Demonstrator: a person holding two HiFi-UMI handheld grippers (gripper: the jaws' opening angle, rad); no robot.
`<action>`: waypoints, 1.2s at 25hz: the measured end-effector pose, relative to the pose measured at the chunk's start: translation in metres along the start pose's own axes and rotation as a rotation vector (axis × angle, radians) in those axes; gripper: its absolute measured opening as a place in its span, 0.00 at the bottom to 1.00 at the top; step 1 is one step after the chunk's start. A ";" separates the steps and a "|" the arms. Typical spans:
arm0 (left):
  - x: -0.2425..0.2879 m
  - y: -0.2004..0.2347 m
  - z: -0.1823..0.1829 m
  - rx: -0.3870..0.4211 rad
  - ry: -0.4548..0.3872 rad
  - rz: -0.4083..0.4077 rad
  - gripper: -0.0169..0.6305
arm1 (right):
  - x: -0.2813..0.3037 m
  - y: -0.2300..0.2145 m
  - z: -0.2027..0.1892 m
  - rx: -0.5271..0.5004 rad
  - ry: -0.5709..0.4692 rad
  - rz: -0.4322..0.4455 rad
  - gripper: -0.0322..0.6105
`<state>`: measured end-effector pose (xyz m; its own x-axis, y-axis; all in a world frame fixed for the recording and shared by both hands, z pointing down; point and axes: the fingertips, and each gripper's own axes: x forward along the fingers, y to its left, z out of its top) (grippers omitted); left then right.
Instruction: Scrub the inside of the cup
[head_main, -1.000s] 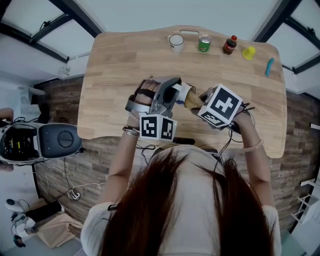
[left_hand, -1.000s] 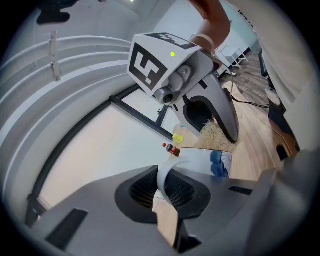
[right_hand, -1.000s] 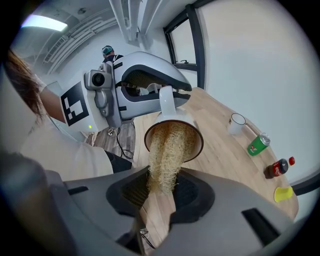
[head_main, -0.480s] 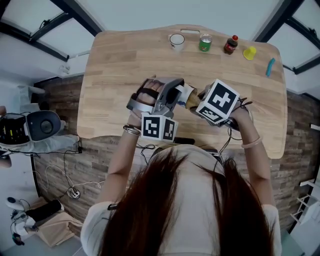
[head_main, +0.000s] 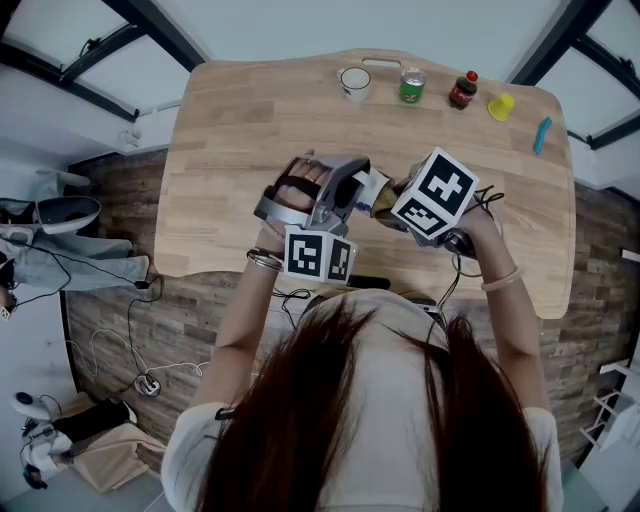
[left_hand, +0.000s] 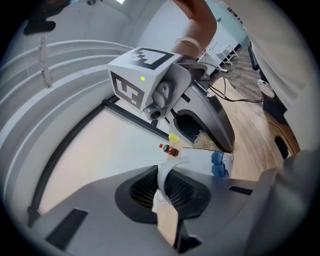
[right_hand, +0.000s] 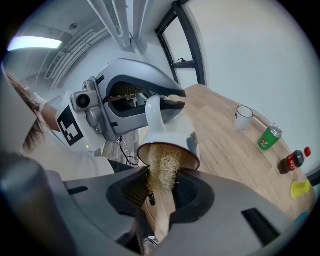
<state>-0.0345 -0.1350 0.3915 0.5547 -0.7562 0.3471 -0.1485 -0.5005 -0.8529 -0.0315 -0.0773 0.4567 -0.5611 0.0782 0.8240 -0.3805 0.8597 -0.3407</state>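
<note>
Head view shows the wooden surface (head_main: 230, 130) below the person's raised hands. Left gripper (left_hand: 167, 197) is clamped on the handle of the white cup (right_hand: 170, 135), which is tipped sideways with its mouth facing the right gripper (right_hand: 160, 200). That gripper is closed on a wooden brush (right_hand: 161, 172), whose bristles are inside the cup's mouth. A mug (head_main: 353, 83), a green can (head_main: 411, 85) and a bottle (head_main: 461, 90) stand at the far edge.

Soft, even light fills my head view, and the table (head_main: 250, 120) shows bright to its edges. A ceiling strip light (right_hand: 30, 44) glares in my right gripper view. Both gripper views bulge, darken at their corners and blur close up. The mouth of the cup (right_hand: 170, 131) is shaded.
</note>
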 end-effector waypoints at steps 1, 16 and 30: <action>0.000 0.000 0.000 0.000 -0.001 0.001 0.07 | 0.000 0.000 0.001 0.012 -0.010 0.011 0.23; -0.002 0.006 -0.007 -0.040 0.002 0.028 0.07 | -0.003 0.004 0.014 0.259 -0.246 0.216 0.23; -0.003 0.016 -0.010 -0.083 0.008 0.084 0.07 | -0.015 0.000 0.026 0.509 -0.490 0.375 0.22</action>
<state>-0.0470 -0.1447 0.3809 0.5310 -0.8002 0.2789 -0.2619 -0.4679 -0.8441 -0.0419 -0.0916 0.4330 -0.9324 -0.0163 0.3612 -0.3251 0.4747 -0.8179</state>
